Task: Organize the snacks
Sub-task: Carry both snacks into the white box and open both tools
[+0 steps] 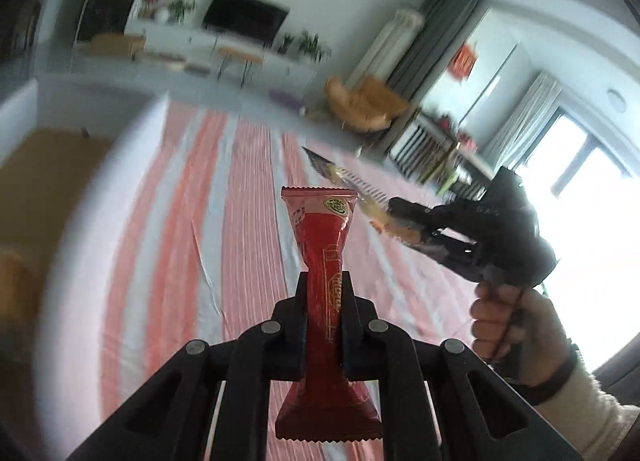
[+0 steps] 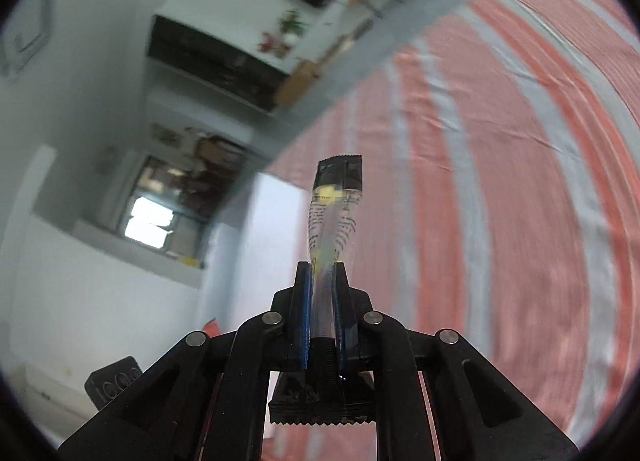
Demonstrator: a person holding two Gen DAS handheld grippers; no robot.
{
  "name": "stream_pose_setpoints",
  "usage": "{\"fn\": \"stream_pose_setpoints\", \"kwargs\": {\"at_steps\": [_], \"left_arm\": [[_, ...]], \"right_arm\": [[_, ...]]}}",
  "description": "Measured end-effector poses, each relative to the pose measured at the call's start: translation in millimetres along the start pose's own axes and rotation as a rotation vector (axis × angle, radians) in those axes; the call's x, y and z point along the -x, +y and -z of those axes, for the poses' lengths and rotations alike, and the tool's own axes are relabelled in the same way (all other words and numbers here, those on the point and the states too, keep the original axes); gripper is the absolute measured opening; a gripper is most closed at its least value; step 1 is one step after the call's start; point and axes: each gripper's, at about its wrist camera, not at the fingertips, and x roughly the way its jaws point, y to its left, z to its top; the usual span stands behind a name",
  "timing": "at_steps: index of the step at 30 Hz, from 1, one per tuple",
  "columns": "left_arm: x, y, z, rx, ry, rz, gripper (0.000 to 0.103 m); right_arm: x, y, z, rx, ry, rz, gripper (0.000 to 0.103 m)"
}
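My left gripper [image 1: 324, 281] is shut on a red snack packet [image 1: 326, 229], which stands upright between the fingers above the striped cloth. My right gripper [image 2: 322, 267] is shut on a clear snack packet with black ends [image 2: 334, 213]. In the left wrist view the right gripper [image 1: 394, 207] shows at the right, held in a hand, with that clear packet [image 1: 344, 177] sticking out to the upper left, close to the red packet's top.
A table with a pink-and-white striped cloth [image 1: 224, 221] lies below both grippers; it also shows in the right wrist view [image 2: 500, 181]. A brown cardboard box [image 1: 44, 181] sits at the left. The room with a TV [image 1: 244, 19] lies beyond.
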Motion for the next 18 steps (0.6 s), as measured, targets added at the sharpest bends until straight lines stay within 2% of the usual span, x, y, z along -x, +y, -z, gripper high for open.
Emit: {"fn": "stream_pose_setpoints", "kwargs": {"at_steps": [3,5,7,9,13,16,17,18], "left_arm": [[48,14,-20,0.009,-0.086,-0.03,0.011],[78,33,-31,0.028,-0.138,-0.076,0.011],[106,57,-39,0.042,-0.183,-0.162,0.011],[128,85,-43,0.07,-0.216,-0.256,0.011],[147,132,-40,0.095,-0.21,-0.431,0.011],[147,155,-30,0.097,-0.174,-0.556,0.014],[144,159,-26,0.098,-0.158,-0.582,0.02],[143,164,-21,0.097,-0.144,-0.604,0.033]], "right_arm": [[-12,58,1,0.089,0.022,-0.081,0.01],[-29,99,6,0.137,0.054,-0.131,0.01],[-53,140,14,0.187,0.102,-0.188,0.01],[-80,175,26,0.242,0.143,-0.208,0.01],[-140,228,63,0.316,0.219,-0.191,0.011],[-181,240,96,0.353,0.287,-0.153,0.011],[-191,242,105,0.369,0.308,-0.136,0.016],[-202,243,119,0.391,0.337,-0.108,0.018]]}}
